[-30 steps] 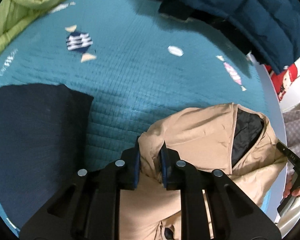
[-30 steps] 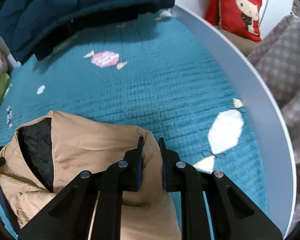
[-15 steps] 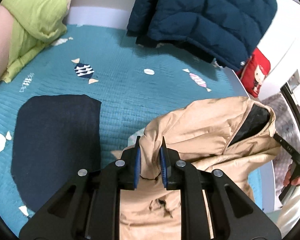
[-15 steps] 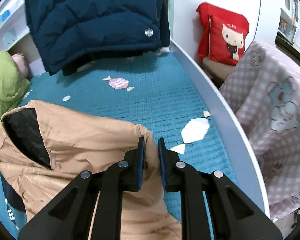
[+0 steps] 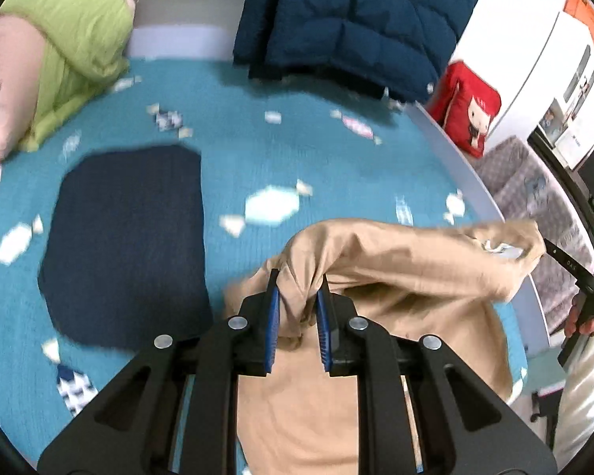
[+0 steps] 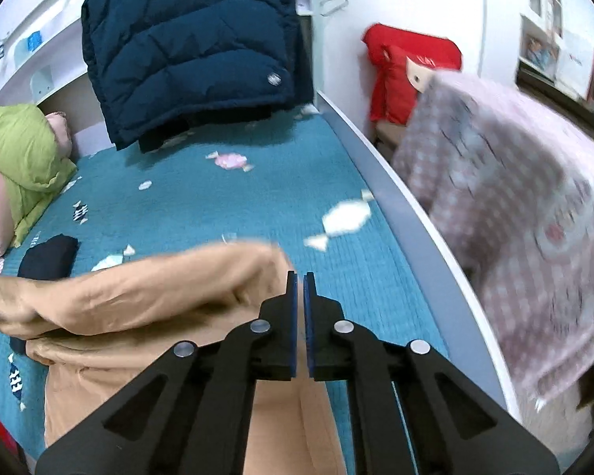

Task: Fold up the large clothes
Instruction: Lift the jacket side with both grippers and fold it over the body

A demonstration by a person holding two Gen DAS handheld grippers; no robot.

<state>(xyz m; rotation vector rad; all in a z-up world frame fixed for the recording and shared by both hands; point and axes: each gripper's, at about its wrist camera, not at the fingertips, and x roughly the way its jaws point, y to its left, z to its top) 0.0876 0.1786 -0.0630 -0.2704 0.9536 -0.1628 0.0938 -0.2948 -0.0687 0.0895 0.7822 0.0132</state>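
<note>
A tan jacket [image 5: 396, 269] hangs lifted over the teal bed cover [image 5: 297, 150], stretched between both hands. My left gripper [image 5: 299, 281] is shut on a bunched fold of it, with cloth squeezed between the blue pads. My right gripper [image 6: 300, 277] is shut, its pads almost touching, and I see no cloth between them. The tan jacket [image 6: 158, 289] lies against the outer side of its left finger and runs under it. In the left wrist view the right gripper [image 5: 574, 273] sits at the jacket's far corner, held by a hand in a white sleeve.
A folded dark garment [image 5: 126, 237] lies flat on the bed to the left. A navy puffer coat [image 6: 194, 39] hangs at the bed's head, beside a green pillow [image 5: 71, 39]. The white bed rail [image 6: 415, 217], a checked pink blanket [image 6: 514, 217] and a red cushion [image 5: 471, 114] are on the right.
Both grippers rose and pulled back, lifting the jacket off the bed. The right jaws held a thick fold before; now they have closed together with no cloth seen between them.
</note>
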